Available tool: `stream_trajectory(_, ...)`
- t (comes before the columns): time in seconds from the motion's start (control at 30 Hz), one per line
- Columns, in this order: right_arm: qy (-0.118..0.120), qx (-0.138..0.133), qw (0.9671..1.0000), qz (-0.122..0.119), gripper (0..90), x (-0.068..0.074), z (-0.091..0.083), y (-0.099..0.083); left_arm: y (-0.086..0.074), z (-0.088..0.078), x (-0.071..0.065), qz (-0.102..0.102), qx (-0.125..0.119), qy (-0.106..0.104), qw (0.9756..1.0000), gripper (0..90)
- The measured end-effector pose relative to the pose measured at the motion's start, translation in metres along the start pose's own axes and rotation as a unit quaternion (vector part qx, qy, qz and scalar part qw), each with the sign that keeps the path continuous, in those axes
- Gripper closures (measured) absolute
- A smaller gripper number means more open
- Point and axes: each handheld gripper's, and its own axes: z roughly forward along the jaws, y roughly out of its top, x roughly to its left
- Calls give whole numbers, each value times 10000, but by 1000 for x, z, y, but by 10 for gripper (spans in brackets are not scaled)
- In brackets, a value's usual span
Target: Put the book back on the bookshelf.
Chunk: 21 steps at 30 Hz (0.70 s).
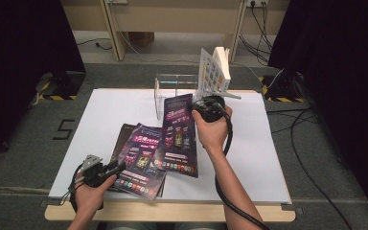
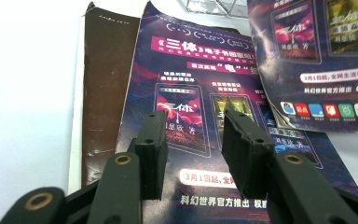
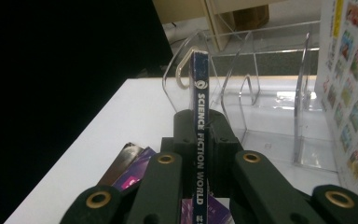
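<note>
R claw [image 3: 200, 140] squeezed tight on magazine [image 1: 177, 136], spine up, lifted off table [image 1: 100, 110], edge near clear rack [image 1: 172, 84] w/ book [image 1: 215, 69] in it. L claw [image 2: 193, 154] was open, nothing between pads, low over 2nd magazine [image 2: 186, 93] flat on table, brown one [image 2: 105, 88] under it.

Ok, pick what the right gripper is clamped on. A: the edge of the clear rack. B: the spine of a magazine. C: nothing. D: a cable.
B: in the right gripper view the right gripper pinches the magazine by its spine, short of the clear rack.
</note>
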Motion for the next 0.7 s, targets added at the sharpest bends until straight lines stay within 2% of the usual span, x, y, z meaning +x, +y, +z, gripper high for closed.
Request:
stream_trajectory(0.4,-143,-301,9994,-78,850,-1,-14,15,-1,0,-1,15,15,-43,10000,604)
stream_trajectory(0.7,-322,-632,9973,-188,850,0,-24,32,-1,0,0,14,-14,-33,10000,603)
